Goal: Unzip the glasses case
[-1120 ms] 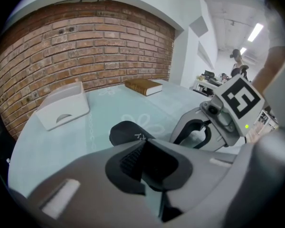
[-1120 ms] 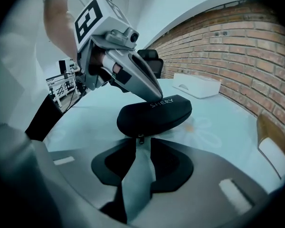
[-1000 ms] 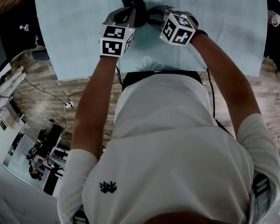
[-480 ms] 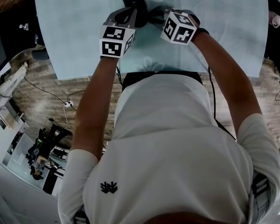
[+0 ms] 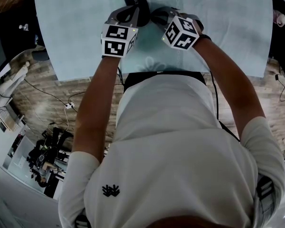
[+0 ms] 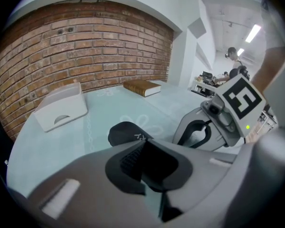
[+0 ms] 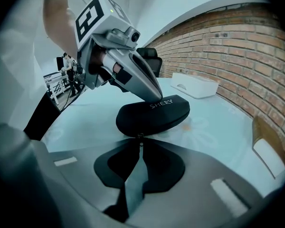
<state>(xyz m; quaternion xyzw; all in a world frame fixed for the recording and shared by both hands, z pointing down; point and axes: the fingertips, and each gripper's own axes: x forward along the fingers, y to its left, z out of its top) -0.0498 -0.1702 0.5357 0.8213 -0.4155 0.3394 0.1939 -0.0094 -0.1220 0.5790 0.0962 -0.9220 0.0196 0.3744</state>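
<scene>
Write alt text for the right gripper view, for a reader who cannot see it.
A black glasses case printed SHERY lies on a pale blue table, with the right gripper shut on what looks like its zipper pull. The left gripper presses its closed tips on the case's top; a white tray and brick wall stand behind.

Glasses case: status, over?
Left gripper clamped on glasses case. Right gripper shut on zipper pull; case looks closed. White tray stands well behind case.
</scene>
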